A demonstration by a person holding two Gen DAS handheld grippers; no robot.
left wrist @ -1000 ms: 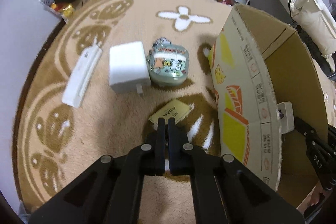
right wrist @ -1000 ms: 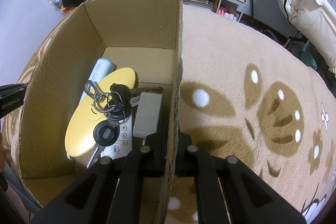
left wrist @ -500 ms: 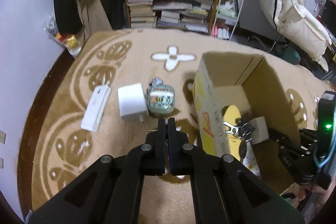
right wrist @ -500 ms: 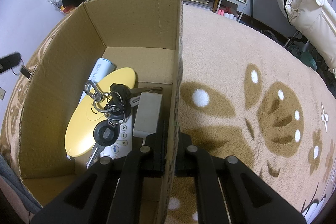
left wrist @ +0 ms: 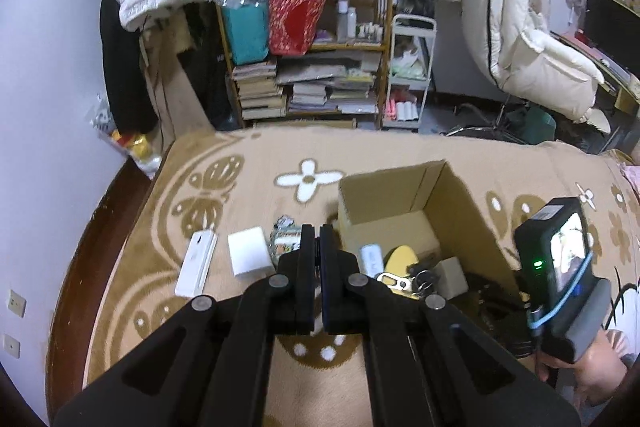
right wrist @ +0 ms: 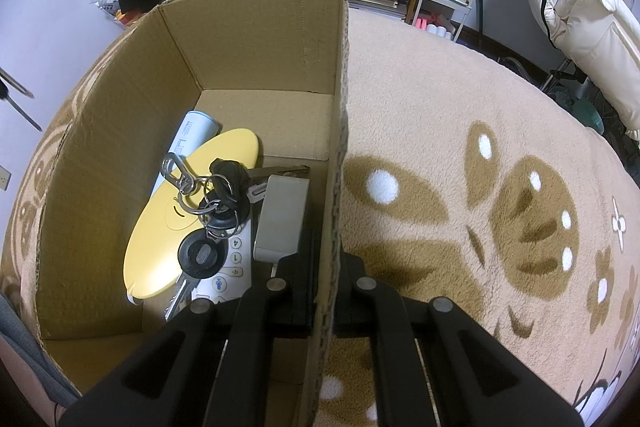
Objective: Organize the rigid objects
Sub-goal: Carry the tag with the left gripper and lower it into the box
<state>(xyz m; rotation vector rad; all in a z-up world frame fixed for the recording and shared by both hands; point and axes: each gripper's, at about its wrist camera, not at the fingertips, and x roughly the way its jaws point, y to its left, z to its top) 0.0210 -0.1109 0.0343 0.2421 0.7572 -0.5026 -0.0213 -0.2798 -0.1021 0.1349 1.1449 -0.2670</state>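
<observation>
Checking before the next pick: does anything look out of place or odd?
The right tongs are clamped on the box wall, not on an item. The left tongs look shut with nothing visible between them.

So the box [left wrist: 390,193] sits on the rug [left wrist: 256,163], open side up. Left of it there's a row: tin [left wrist: 285,241] nearest the box, then charger [left wrist: 249,255], then a remote [left wrist: 197,263] furthest left. Inside the box, the keys [right wrist: 208,203] lie on top of the disc [right wrist: 160,239], a tube [right wrist: 192,135] pokes out behind the disc, and a block [right wrist: 282,217] rests against the right wall. Bookshelf [left wrist: 304,47] stands behind the rug.
</observation>
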